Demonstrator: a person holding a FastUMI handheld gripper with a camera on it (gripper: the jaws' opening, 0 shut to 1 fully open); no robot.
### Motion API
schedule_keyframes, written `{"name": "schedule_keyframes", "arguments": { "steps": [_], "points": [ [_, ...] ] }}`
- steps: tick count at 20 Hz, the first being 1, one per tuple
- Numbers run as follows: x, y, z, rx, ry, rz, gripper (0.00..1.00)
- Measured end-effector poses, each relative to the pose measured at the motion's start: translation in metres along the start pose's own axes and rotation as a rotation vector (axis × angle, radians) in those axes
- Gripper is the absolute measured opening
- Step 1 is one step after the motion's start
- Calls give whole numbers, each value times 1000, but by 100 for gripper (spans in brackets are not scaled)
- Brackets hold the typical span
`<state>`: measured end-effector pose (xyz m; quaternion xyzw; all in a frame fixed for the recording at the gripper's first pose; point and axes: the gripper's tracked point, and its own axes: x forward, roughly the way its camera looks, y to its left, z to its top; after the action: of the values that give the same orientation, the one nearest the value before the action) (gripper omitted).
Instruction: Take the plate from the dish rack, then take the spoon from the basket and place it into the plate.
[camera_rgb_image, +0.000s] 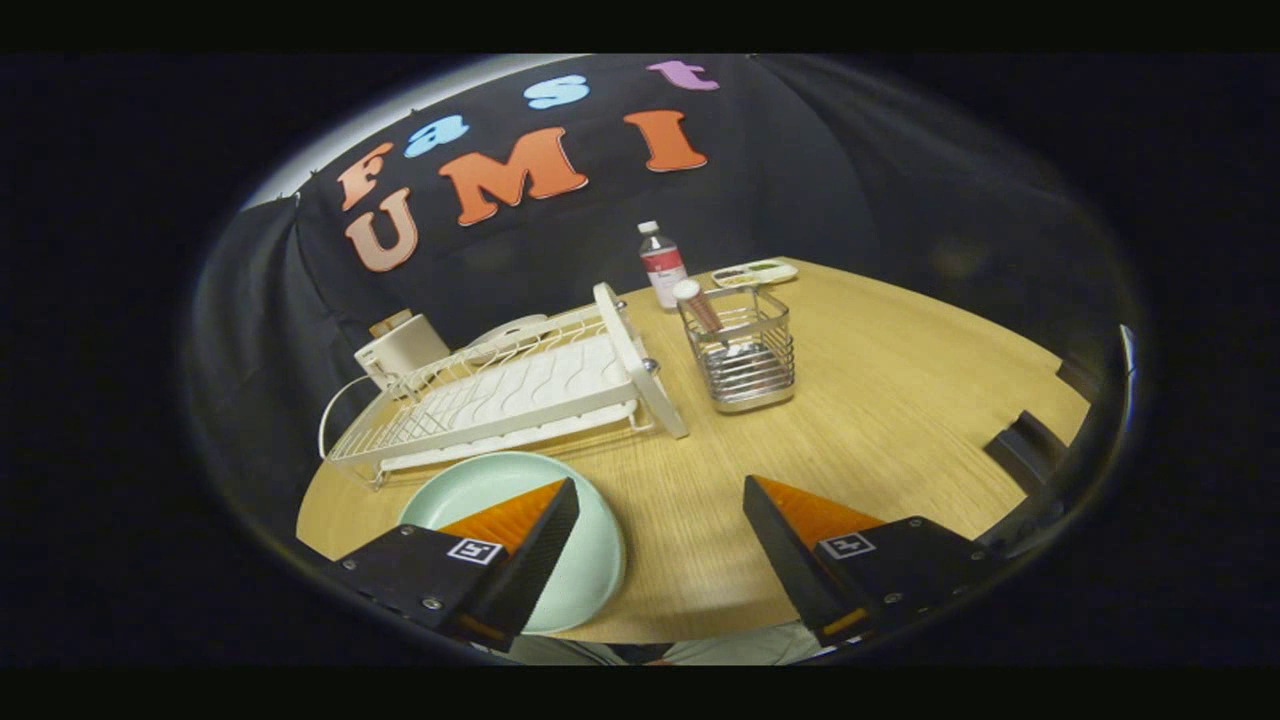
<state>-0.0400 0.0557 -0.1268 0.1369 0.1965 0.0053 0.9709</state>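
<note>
The plate (520, 500) lies flat on the table (880, 420); the claw (660, 520) gapes wide, empty; best approach the basket (742, 358) from above, pinching the spoon (698, 304) handle squarely.

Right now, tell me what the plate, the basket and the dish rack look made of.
Plate: likely plastic or glazed ceramic, smooth pale green with soft sheen. Basket: polished metal wire, bright reflections. Dish rack: white coated wire over a ribbed tray, probably plastic. Gripper open above the table.
</note>
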Motion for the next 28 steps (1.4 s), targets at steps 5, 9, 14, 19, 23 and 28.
{"name": "schedule_keyframes", "arguments": {
  "steps": [5,9,14,19,23,28],
  "points": [
    [5,-25,53,-144,-179,-112,99],
    [8,-18,79,-213,-272,-85,98],
    [20,-16,105,-264,-383,-84,98],
    [33,-20,116,-276,-426,-102,84],
    [43,-16,113,-254,-424,-77,55],
    [44,-22,123,-279,-454,-117,12]
  ]
}}
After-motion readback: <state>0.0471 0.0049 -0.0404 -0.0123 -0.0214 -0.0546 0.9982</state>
